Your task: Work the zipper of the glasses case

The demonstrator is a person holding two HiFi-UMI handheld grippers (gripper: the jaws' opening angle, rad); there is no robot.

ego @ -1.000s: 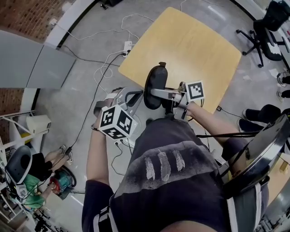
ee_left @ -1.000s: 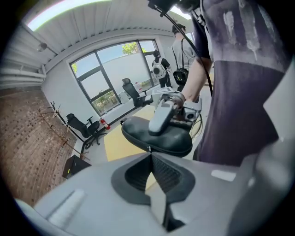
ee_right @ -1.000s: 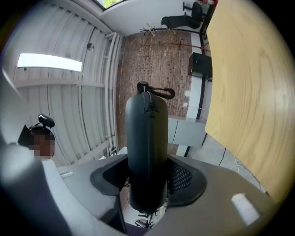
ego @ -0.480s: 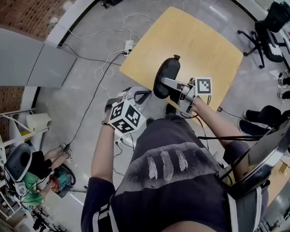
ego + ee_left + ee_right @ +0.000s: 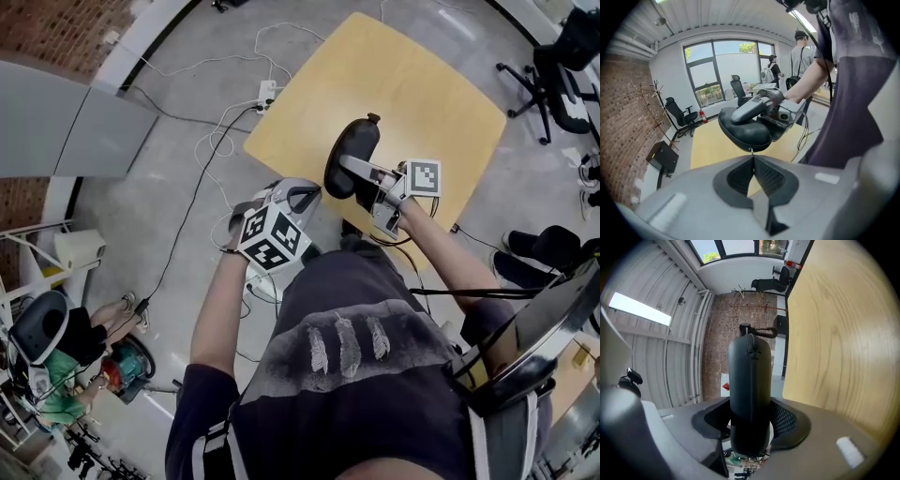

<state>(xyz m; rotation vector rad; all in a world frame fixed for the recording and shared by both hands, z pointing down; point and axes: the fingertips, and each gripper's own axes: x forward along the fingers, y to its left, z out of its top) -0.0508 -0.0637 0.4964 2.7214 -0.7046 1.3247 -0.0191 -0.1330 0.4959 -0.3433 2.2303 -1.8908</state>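
One glasses case tight in right tongs, closed empty left tongs just beside it.

One black glasses case shows just above the centre of the head view. There are two grippers, the left gripper and the right gripper, each bearing one marker cube. One wooden table fills the upper middle. One white power strip lies to its left, and one office chair stands at the upper right.

The left gripper view shows two swivel chairs left of centre and one red fire extinguisher between them. One coat stand is at the left, and two background people are at the upper right.
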